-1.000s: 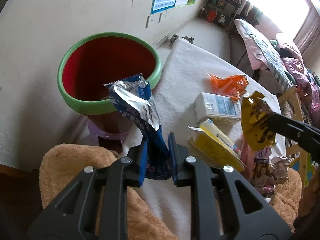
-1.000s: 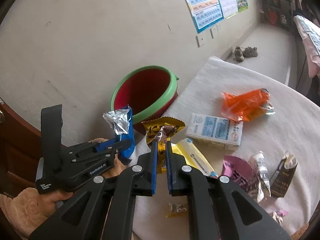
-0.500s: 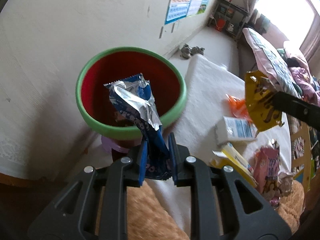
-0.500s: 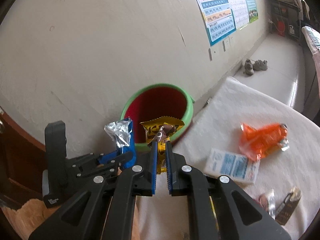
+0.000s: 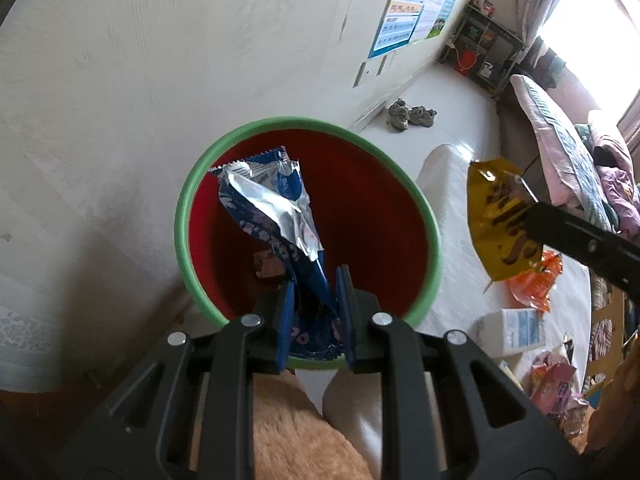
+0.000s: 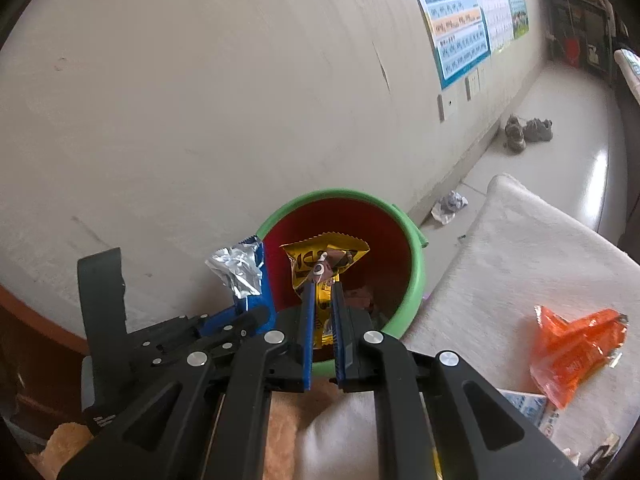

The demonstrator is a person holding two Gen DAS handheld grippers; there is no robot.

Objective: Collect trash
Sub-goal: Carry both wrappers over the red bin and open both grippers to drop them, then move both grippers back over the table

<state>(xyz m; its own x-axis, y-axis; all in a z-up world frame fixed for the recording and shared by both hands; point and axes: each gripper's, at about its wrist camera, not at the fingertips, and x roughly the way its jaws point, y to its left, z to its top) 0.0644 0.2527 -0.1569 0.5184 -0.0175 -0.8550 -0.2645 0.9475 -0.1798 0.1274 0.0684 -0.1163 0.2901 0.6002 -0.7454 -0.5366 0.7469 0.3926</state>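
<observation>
Below, red bin [image 5: 360, 216] with green rim, some scraps at its bottom. Left gripper [image 5: 316, 300] over it, jaws pinching blue wrapper [image 5: 276, 216], foil end sticking up past the tips above the bin's mouth. Right gripper [image 6: 322, 300] just beside, jaws pressed on yellow wrapper [image 6: 320, 260], also above the bin. Orange packet [image 6: 576, 348] and white box [image 5: 516, 328] well apart on pale cloth [image 6: 500, 248].

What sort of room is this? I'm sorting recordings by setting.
Most likely a lived-in home bedroom or living room: a pair of shoes by the plaster wall, colourful learning charts pinned up, piled pink bedding near the window, and a red bin with green rim beside a cloth-covered surface.
</observation>
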